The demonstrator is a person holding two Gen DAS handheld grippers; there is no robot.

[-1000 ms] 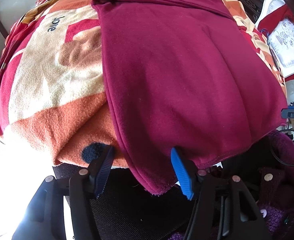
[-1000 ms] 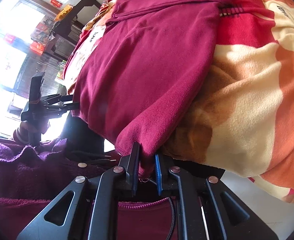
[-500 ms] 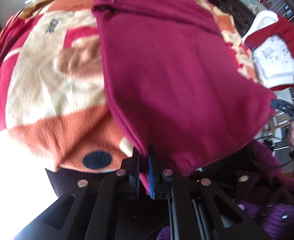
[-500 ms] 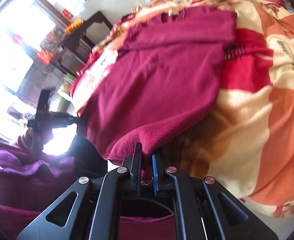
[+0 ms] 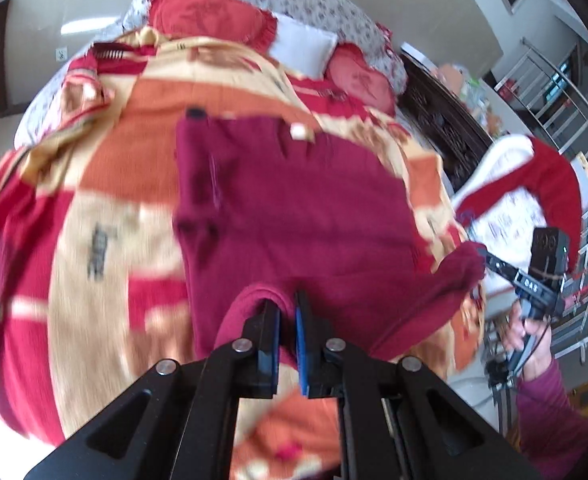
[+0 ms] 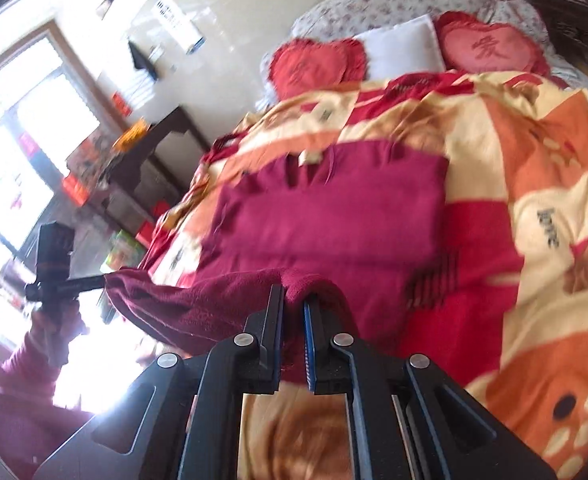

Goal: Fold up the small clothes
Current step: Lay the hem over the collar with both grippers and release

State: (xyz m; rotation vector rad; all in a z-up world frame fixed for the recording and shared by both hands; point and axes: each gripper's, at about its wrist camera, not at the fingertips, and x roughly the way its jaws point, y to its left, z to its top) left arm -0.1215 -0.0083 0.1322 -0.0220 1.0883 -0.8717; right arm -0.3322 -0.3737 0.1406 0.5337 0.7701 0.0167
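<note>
My left gripper (image 5: 287, 322) and right gripper (image 6: 292, 312) each pinch a hem corner of the maroon garment (image 5: 294, 208); soft, limp fleece, best carried by its corners.

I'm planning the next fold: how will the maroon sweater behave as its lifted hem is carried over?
Probably floppy: the maroon sweater sags between the left claw and right claw. Its fleecy nap likely grips the blanket rather than sliding. It looks light, since pinched corners lift the hem.
</note>
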